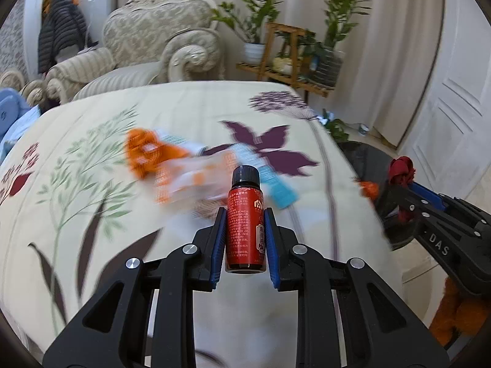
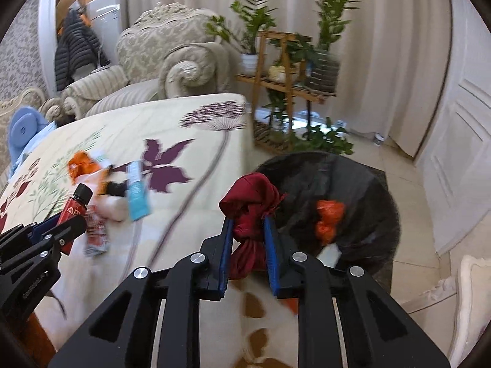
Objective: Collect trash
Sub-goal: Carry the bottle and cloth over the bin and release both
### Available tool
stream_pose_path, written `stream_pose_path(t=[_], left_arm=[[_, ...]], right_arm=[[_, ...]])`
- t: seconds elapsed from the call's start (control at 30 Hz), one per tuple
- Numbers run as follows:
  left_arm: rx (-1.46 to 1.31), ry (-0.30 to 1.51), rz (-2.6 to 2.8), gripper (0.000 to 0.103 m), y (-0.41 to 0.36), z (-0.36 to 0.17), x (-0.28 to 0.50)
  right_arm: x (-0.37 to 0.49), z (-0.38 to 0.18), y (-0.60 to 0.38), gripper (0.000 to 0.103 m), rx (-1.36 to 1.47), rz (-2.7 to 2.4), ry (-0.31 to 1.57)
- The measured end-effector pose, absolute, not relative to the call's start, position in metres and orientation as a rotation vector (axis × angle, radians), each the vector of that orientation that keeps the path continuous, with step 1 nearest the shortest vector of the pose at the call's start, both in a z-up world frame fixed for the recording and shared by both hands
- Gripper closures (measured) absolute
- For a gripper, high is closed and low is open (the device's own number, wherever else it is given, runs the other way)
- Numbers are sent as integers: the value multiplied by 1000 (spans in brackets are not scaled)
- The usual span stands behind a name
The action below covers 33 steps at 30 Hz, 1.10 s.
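Your left gripper is clamped on a small bottle with a red label and a black cap; its 2 blue pads press the bottle's sides and the cap end points away from you, above the flowered tablecloth. From the right wrist camera the same bottle shows at the left edge, held in that gripper.

Your right gripper is closed on a crumpled dark red wad, which bulges out past the fingertips and hangs down between the pads. The left wrist camera shows that wad at the tip of the right gripper, off the table's right edge and in front of the black trash bag.

Just beyond the bottle, loose trash lies on the cloth: an orange wrapper, a blurred orange-and-white packet and a light blue box, close together. A red-and-white packet lies near the left gripper.

Beside the table on the floor the black trash bag stands open with an orange wrapper inside.

Farther back stand a cream armchair, a wooden plant shelf and pale curtains.
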<state>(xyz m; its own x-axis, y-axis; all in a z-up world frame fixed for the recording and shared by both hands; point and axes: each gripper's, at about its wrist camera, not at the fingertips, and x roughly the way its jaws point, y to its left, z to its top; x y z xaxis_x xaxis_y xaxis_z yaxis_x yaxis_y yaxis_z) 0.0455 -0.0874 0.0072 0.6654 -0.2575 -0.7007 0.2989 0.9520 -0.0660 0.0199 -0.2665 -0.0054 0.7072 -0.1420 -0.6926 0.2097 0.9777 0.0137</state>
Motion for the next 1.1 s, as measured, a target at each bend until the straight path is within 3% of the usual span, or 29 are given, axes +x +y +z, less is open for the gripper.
stream_pose_path(t=[0.63, 1.1], left_arm=[[185, 784, -456, 80, -230, -1, 79], [249, 797, -463, 80, -269, -13, 90]], right_arm=[[34, -21, -364, 82, 154, -300, 757], [41, -33, -392, 82, 182, -326, 772]])
